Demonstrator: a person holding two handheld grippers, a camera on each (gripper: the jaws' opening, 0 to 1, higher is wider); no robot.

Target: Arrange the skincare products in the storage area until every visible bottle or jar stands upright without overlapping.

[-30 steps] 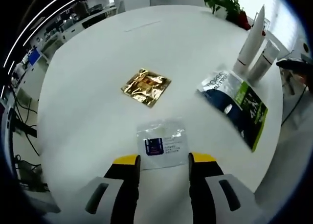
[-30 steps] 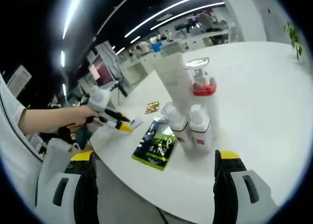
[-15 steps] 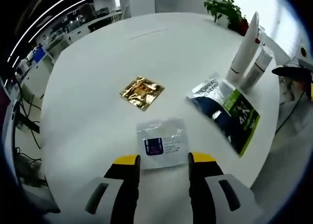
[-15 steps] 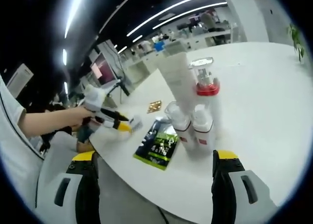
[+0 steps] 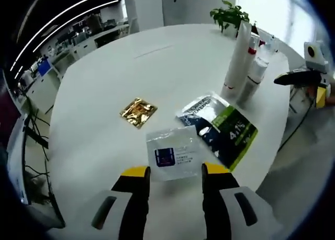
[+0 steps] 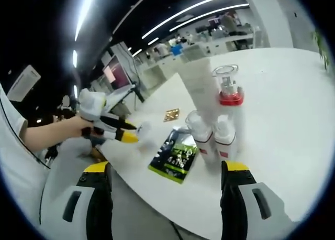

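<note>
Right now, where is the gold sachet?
In the left gripper view the gold sachet lies flat on the white table, left of the green packet.

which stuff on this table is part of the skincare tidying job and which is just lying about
Job:
tall white tube
pump bottle with red collar
two small white bottles

Lying about:
gold foil sachet
clear sachet
green and dark packet
potted plant

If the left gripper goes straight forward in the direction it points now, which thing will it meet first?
Most likely the clear sachet with the dark blue label. It lies flat on the white table, right ahead of the open left gripper. Height above the table is unclear.
</note>
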